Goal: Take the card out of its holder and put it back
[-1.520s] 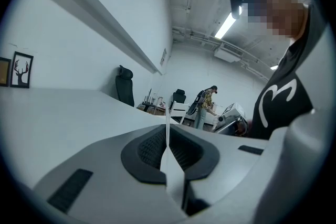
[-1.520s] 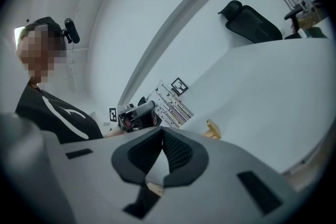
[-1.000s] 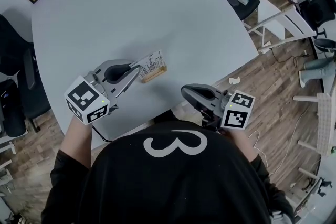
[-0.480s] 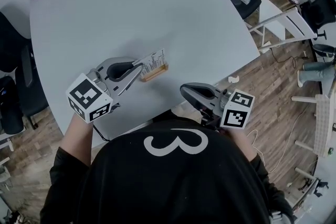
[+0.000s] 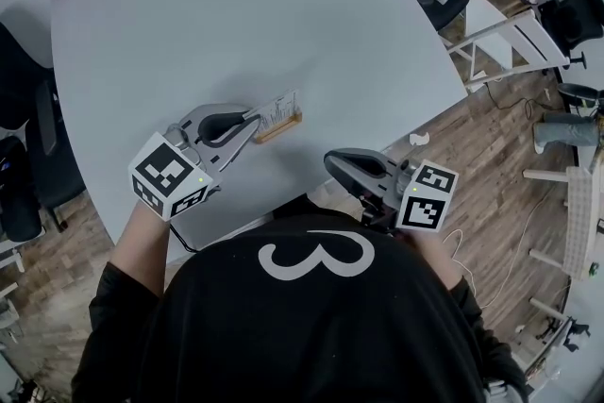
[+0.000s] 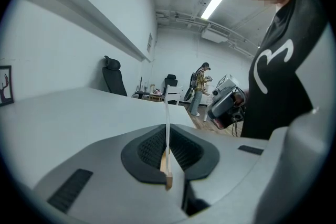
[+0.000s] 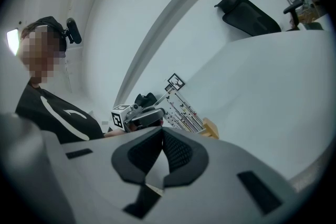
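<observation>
Left gripper (image 5: 252, 121) has closed in on the wooden holder (image 5: 281, 125), jaws pinching the card (image 5: 275, 110) for lifting; right gripper (image 5: 331, 164) idles beside it, closed and empty.

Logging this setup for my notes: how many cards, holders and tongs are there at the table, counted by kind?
card: 1
wooden holder: 1
tongs: 2 (left tongs, closed on the card; right tongs, shut and empty)
Total: 4
</observation>
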Available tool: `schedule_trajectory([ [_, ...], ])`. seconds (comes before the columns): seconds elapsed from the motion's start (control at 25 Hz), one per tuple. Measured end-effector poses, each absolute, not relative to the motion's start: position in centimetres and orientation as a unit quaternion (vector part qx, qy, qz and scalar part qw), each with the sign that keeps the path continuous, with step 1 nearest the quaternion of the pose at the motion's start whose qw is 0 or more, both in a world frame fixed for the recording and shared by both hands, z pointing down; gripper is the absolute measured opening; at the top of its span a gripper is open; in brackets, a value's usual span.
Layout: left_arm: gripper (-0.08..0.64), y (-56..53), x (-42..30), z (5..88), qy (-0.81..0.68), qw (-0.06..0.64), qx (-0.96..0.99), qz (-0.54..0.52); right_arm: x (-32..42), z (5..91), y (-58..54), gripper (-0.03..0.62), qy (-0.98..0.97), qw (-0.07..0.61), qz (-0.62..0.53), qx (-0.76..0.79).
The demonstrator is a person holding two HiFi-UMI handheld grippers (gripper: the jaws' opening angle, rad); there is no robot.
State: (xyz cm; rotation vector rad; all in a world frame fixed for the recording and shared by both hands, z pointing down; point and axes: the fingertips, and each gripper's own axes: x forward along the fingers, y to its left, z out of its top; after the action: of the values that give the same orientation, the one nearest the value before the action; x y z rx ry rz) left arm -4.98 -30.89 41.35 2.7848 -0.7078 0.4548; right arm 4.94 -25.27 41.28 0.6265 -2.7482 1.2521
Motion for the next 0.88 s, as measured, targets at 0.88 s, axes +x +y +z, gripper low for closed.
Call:
schedule_trajectory([
  [0.88,0.025,-30.6,-4.7,45.1,-0.245,0.156,0.937,0.195,5.4,41.7,-24.4,0.011,-0.886,0.028,0.414,0.205],
])
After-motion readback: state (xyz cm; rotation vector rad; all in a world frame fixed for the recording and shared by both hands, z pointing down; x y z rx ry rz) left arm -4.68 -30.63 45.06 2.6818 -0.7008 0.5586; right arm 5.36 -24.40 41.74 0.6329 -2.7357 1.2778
